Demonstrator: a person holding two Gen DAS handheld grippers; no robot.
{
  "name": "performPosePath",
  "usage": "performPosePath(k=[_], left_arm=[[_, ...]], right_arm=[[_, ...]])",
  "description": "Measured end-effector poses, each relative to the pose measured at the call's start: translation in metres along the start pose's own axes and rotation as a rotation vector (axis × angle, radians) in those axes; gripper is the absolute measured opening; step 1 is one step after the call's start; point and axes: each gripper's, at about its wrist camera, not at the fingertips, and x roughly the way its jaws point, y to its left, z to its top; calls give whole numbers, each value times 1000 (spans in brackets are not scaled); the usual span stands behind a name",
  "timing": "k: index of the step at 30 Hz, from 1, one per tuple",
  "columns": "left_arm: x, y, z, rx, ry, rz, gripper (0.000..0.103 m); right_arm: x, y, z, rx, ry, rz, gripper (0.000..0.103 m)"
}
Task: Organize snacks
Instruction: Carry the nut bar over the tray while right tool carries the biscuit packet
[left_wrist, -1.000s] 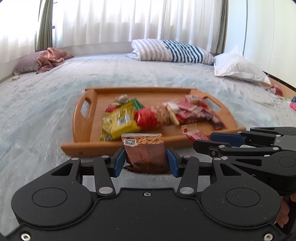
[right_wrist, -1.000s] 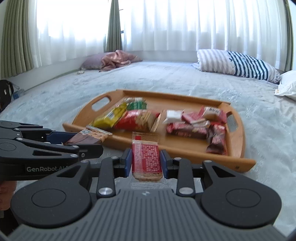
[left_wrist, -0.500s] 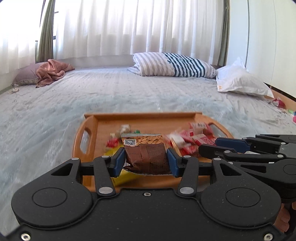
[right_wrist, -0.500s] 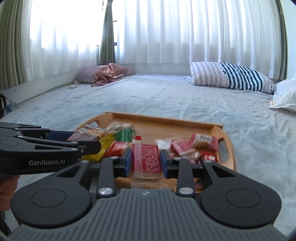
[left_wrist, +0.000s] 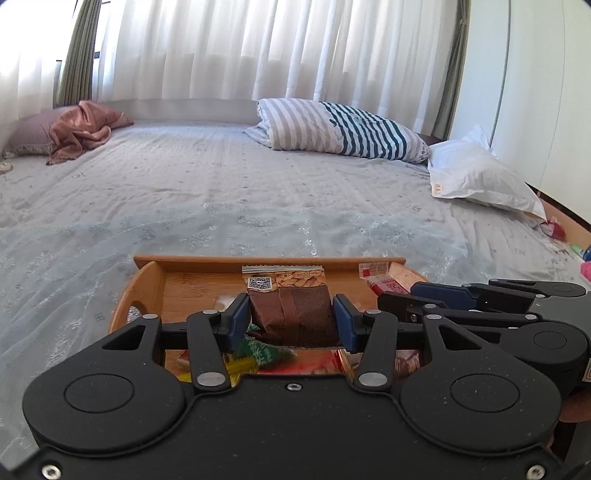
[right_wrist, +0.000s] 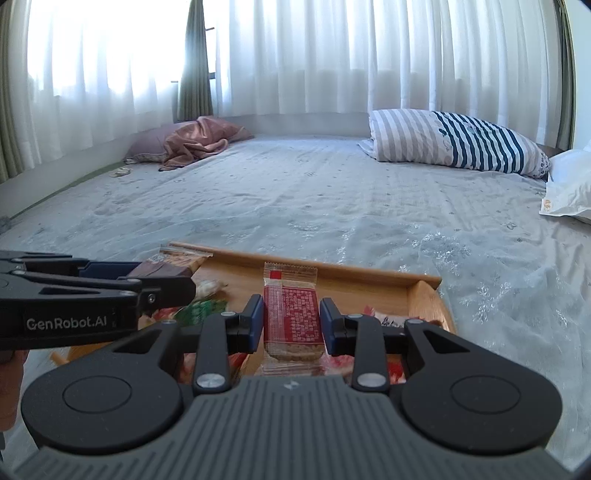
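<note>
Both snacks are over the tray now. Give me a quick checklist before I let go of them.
1. Left gripper jaws clamped on the brown almond packet: ok.
2. Right gripper jaws clamped on the red wafer bar: ok.
3. Both packets above the wooden tray: ok.
4. Bare tray floor directly under each packet: cannot tell, the grippers hide it.
5. Grippers clear of each other: ok, side by side, apart.

Beyond the wooden tray (left_wrist: 271, 259) the bed (left_wrist: 221, 192) lies bare and open. A striped pillow (left_wrist: 343, 129) and a white pillow (left_wrist: 476, 177) block the far right; a pink cloth (left_wrist: 79, 129) the far left.
</note>
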Motion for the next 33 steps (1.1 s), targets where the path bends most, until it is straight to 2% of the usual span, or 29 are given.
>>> performPosePath(k=[7, 14, 20, 33], left_arm=[[51, 14, 9, -91, 59, -1, 46], [91, 30, 6, -155, 101, 17, 46], [108, 31, 5, -131, 118, 41, 46], [124, 26, -1, -83, 138, 68, 46]], right_arm=[[40, -24, 14, 92, 40, 23, 38], [79, -38, 13, 183, 82, 23, 38], [98, -39, 9, 212, 95, 20, 38], [111, -42, -3, 234, 103, -4, 39]])
